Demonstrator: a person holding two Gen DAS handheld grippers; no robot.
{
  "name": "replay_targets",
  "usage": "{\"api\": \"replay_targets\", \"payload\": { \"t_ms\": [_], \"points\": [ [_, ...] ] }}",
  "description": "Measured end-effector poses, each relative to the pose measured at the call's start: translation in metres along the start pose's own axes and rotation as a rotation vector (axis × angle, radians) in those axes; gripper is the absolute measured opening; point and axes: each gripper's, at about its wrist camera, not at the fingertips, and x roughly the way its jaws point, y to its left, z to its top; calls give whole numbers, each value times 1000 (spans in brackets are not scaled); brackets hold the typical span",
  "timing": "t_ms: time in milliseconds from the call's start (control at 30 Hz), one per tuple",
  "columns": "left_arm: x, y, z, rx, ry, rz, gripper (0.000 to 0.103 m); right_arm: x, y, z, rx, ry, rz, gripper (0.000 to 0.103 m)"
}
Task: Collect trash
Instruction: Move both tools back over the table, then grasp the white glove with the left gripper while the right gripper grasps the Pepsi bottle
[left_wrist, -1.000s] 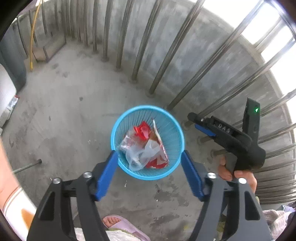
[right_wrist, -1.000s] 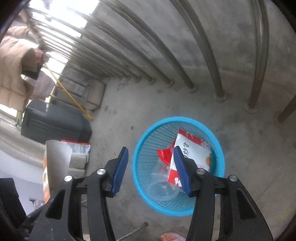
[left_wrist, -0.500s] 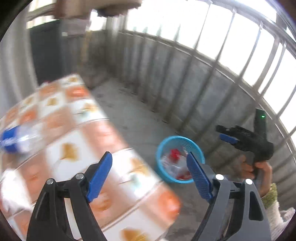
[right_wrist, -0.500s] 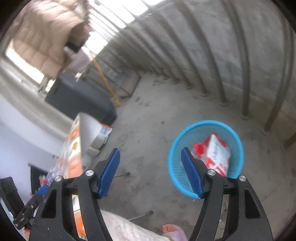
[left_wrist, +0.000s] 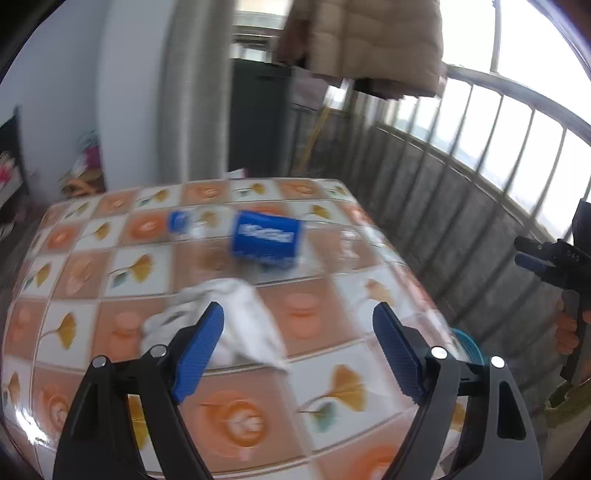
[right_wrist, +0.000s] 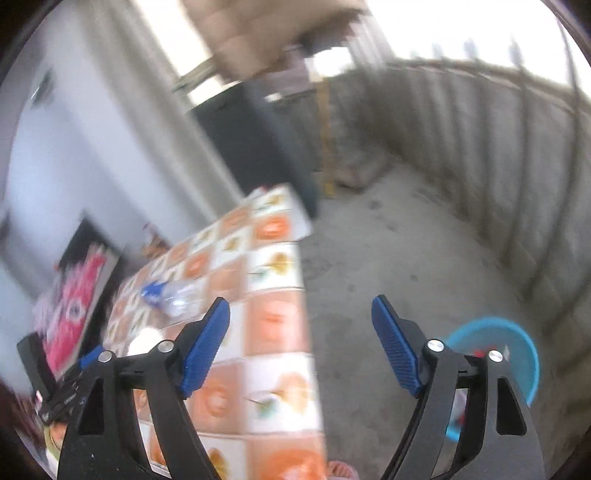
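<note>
My left gripper (left_wrist: 299, 350) is open and empty above the tiled table (left_wrist: 332, 387). A crumpled white tissue (left_wrist: 236, 317) lies just beyond its left finger. A clear plastic bottle with a blue label (left_wrist: 266, 238) lies farther back on the table. My right gripper (right_wrist: 301, 347) is open and empty over the table's edge; it also shows at the right of the left wrist view (left_wrist: 554, 258). The bottle (right_wrist: 170, 295) shows on the table in the right wrist view. The blue trash basket (right_wrist: 517, 354) stands on the floor to the right, with wrappers inside; its rim peeks out beside the table (left_wrist: 471, 345).
The table has an orange and white leaf-pattern cloth (right_wrist: 273, 266). A metal railing (left_wrist: 498, 177) and low concrete wall bound the balcony. A beige coat (left_wrist: 362, 40) hangs above. A dark cabinet (left_wrist: 258, 118) stands behind the table. Concrete floor (right_wrist: 388, 258) lies between table and wall.
Both grippers have swung up and away from the basket toward the table. The tissue and bottle have come into the left wrist view. Both stay open.
</note>
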Motion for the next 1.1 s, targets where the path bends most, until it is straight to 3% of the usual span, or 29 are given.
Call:
{"api": "replay_targets", "payload": {
  "t_ms": [167,333,433,567,700,767,933,1100],
  "points": [
    [1,40,-7,-80,14,-5,81,57,90,22,-210,79,99,81],
    [6,64,-14,-125,15,-9,81,138,172,33,-416,258,191,86],
    [8,77,-19,-141,22,-8,81,189,218,23,-589,343,130,86],
    [10,92,-22,-163,22,-22,81,232,241,8,-690,431,59,86],
    [10,100,-25,-176,21,-40,81,262,232,9,-653,517,27,84],
    [10,102,-25,-179,19,-52,81,266,224,12,-603,555,28,74],
    [14,102,-26,-192,16,-97,80,252,206,14,-481,577,37,68],
    [21,96,-22,-205,12,-139,80,227,170,6,-227,609,19,68]
  ]
}}
